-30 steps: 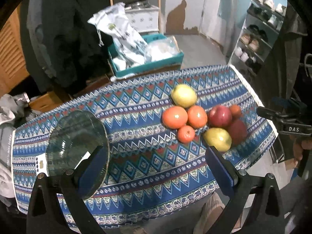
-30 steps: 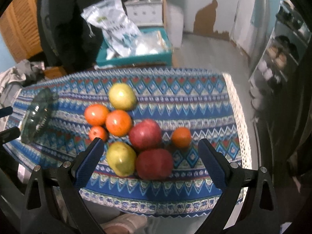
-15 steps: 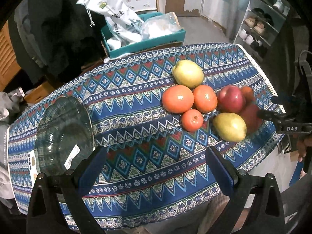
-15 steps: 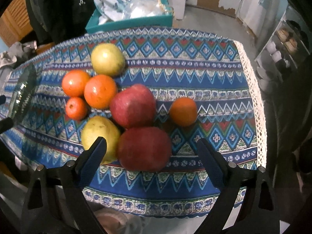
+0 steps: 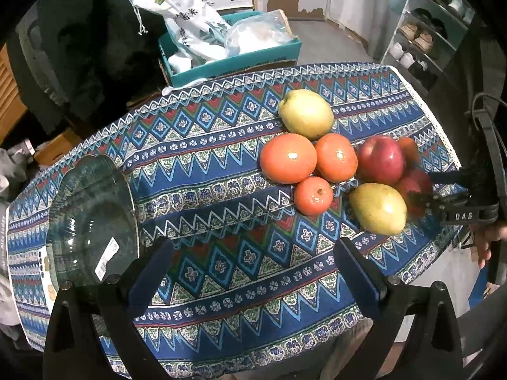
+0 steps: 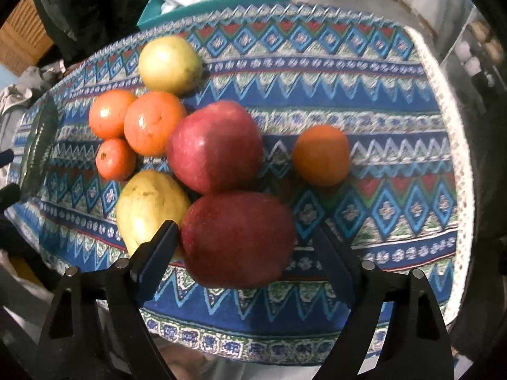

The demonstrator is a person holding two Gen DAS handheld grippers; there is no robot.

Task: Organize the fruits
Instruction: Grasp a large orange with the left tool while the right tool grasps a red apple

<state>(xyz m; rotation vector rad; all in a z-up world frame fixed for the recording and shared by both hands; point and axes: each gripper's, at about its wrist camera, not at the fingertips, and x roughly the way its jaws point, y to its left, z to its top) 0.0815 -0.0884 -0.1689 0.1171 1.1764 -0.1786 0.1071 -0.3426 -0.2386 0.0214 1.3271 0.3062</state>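
Several fruits lie clustered on a blue patterned tablecloth [image 5: 221, 221]: two yellow-green pears [image 5: 305, 113] [image 5: 378, 208], orange fruits [image 5: 288, 158] [image 5: 336, 157] [image 5: 313, 195], and red apples [image 5: 380, 160]. A clear glass bowl [image 5: 90, 221] sits at the left. My left gripper [image 5: 253, 272] is open above the cloth between bowl and fruit. My right gripper [image 6: 247, 253] is open with its fingers on either side of the nearest red apple [image 6: 237, 237]; the jaws stand apart from it. A second apple [image 6: 215, 145] and a lone orange [image 6: 320, 155] lie beyond.
A teal box [image 5: 231, 60] with plastic bags stands behind the table. A shoe rack [image 5: 427, 31] is at the far right. The table's lace edge [image 6: 456, 158] runs along the right. Dark clothing hangs at the back left.
Both grippers have moved closer to the table. The right gripper has come down over the nearest red apple, which now lies between its open fingers. The fruits have not moved.
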